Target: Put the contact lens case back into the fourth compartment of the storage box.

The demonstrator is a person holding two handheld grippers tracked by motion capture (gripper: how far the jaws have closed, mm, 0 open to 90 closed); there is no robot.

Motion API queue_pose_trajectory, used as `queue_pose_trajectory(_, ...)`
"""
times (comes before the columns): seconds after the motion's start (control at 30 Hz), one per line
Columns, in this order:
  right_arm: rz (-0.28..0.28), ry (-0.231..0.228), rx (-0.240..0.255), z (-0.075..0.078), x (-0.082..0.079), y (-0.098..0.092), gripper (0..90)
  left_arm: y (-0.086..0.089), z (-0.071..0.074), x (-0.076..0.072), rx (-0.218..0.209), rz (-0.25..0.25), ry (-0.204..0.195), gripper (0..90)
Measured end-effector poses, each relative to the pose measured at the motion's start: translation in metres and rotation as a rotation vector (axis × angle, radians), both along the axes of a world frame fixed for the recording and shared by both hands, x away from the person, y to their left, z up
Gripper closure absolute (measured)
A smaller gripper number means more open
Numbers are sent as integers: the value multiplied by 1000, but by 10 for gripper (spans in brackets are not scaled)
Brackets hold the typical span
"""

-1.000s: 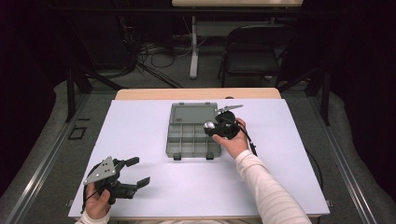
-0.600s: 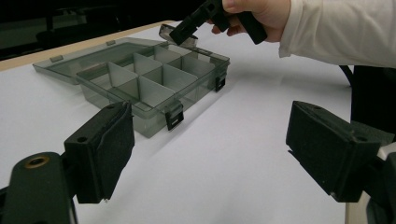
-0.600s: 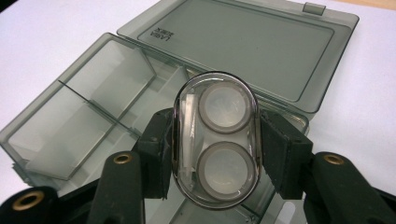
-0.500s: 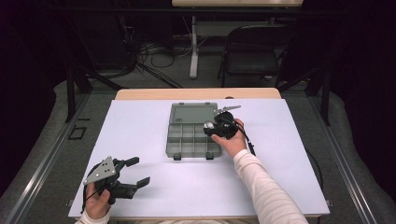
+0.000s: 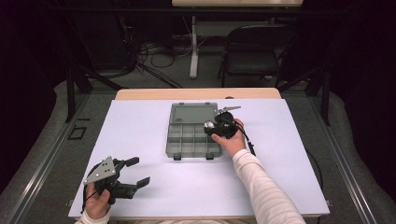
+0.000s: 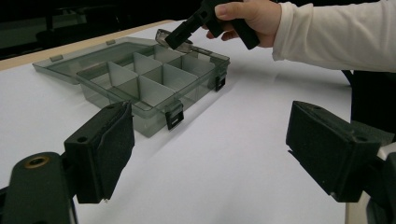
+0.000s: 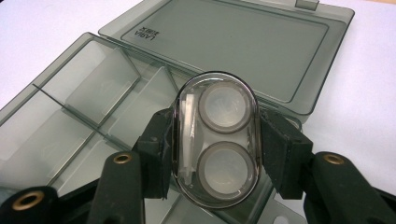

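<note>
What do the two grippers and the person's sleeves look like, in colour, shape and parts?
Both grippers are black, each with two blocky jaws and brass-coloured rivets. The left gripper carries a grey three-cornered plate on top; its pads look like dark foam. A black cable trails from the right gripper. The sleeves are long and white.

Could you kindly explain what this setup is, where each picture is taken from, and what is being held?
There is no robot here: a person holds a two-jaw tool in each hand. One picture looks down from above the table; the other two come from cameras riding on each tool, looking along its black jaws.

On the white table cover lies an open smoky-grey compartment box, its lid folded flat behind it.

The right hand-held gripper is shut on a clear oval contact lens case with two round wells, holding it over the box's compartments, which look empty.

The left hand-held gripper is low at the table's near left corner, jaws wide apart, holding nothing.
</note>
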State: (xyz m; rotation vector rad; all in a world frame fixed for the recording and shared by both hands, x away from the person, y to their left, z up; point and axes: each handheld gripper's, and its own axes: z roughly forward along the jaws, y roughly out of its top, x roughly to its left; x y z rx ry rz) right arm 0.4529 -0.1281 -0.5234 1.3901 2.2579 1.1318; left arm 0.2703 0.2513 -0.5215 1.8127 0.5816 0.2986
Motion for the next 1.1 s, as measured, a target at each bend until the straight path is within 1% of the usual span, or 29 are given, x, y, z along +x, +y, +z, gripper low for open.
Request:
queue_pose_trajectory(0.1,1,-1,1,-1,1,0,483,0,0,0,-1,-3,0,160)
queue_pose_trajectory(0.2,5,-12,-18,-2,1,0,484,0,0,0,1,2,0,160)
queue_pose_trajectory(0.4,0,-14,-19,-2,1,-1,476,0,0,1,2,4,3,160)
queue_pose_trajectory(0.47,2,-22,-28,-2,1,-1,446,0,0,2,0,7,4,160)
queue_pose_trajectory(0.6,5,-24,-24,-2,0,-1,425,-1,-1,3,0,1,6,159)
queue_pose_trajectory(0.7,3,-32,-15,1,-2,-1,379,-2,0,4,10,2,2,160)
queue_pose_trajectory(0.73,3,-32,-15,1,-2,-1,379,-2,0,4,10,2,2,160)
queue_pose_trajectory(0.77,4,-35,-12,3,-4,0,353,-2,-1,4,10,-1,2,160)
queue_pose_trajectory(0.83,6,-37,-10,4,-5,0,343,-3,-1,5,8,2,4,160)
queue_pose_trajectory(0.93,9,-53,0,9,-10,1,313,-3,-1,6,5,-7,4,160)
queue_pose_trajectory(1.0,13,-52,13,12,-12,2,295,-3,-1,5,6,-3,7,160)
queue_pose_trajectory(1.1,23,-47,20,14,-15,4,277,-2,-1,5,4,0,3,159)
